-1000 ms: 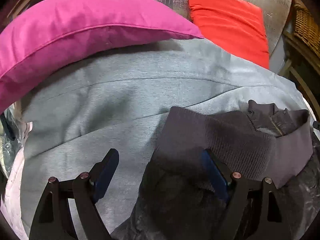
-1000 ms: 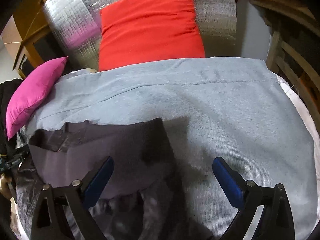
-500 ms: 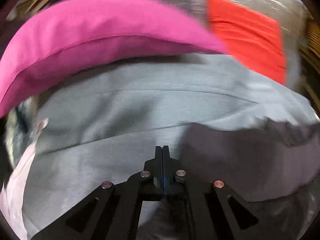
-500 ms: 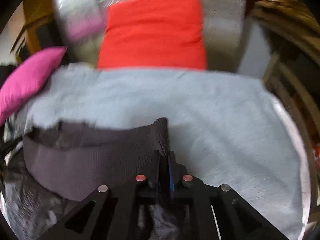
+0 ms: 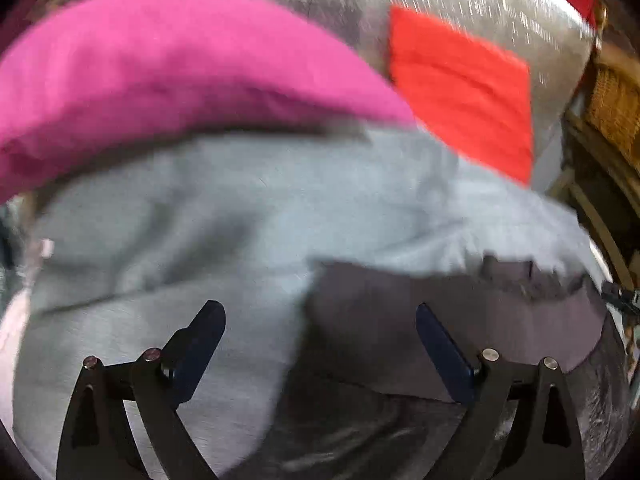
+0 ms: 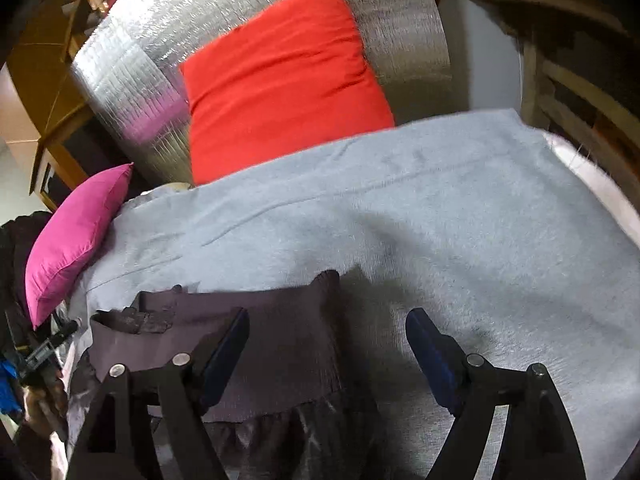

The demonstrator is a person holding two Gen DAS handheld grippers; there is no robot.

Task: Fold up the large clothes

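A grey blanket [image 6: 440, 216] covers the surface, with a red cushion [image 6: 280, 80] at its far edge and a pink cushion [image 6: 76, 240] on the left. The dark jacket [image 6: 280, 332] lies at the near edge. Both tools tilt steeply downward over it: the left gripper [image 5: 320, 332] and right gripper [image 6: 326, 340] are opening, pads off the cloth.

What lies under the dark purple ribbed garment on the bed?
The dark purple ribbed garment lies on a light grey knitted blanket, which spreads out beyond it. What the blanket itself covers beneath the garment cannot be seen.
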